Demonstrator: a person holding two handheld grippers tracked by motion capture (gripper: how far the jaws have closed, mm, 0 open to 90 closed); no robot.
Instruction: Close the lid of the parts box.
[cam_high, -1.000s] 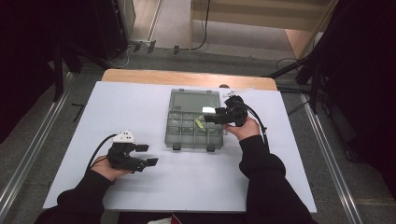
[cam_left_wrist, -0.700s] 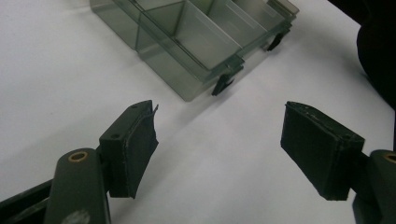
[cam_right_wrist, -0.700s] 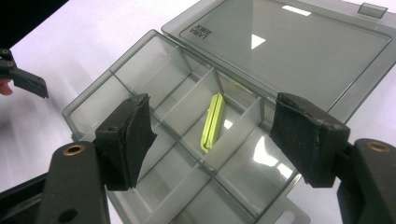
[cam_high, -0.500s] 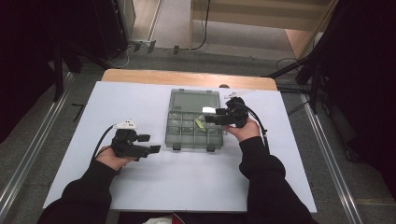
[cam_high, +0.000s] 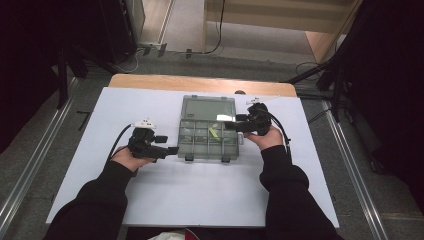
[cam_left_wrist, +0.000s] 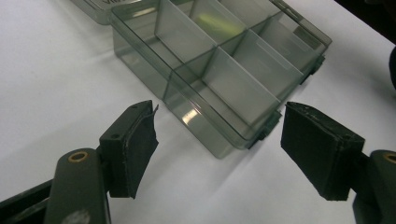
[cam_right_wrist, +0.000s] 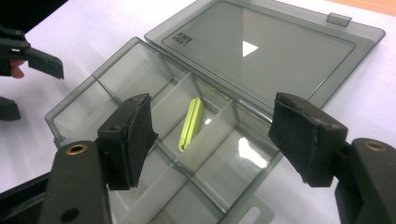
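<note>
A smoky clear compartment box (cam_high: 196, 142) lies mid-table with its lid (cam_high: 208, 106) folded flat behind it. One middle compartment holds a slim yellow-green piece (cam_high: 213, 132), also seen in the right gripper view (cam_right_wrist: 191, 124). My left gripper (cam_high: 171, 150) is open, just off the box's front left corner (cam_left_wrist: 219, 135), with nothing between its pads (cam_left_wrist: 136, 144). My right gripper (cam_high: 229, 125) hovers open over the box's right side, its pads (cam_right_wrist: 133, 135) straddling the compartments (cam_right_wrist: 210, 158) near the yellow-green piece.
The box rests on a white tabletop (cam_high: 150, 200) with a wooden strip (cam_high: 200, 82) along its far edge. Metal rails (cam_high: 35, 165) run down both sides. Cables trail from each gripper. The left gripper (cam_right_wrist: 28, 86) appears far off in the right gripper view.
My left gripper has moved forward and right, up to the box's front left corner. The right gripper has stayed over the box.
</note>
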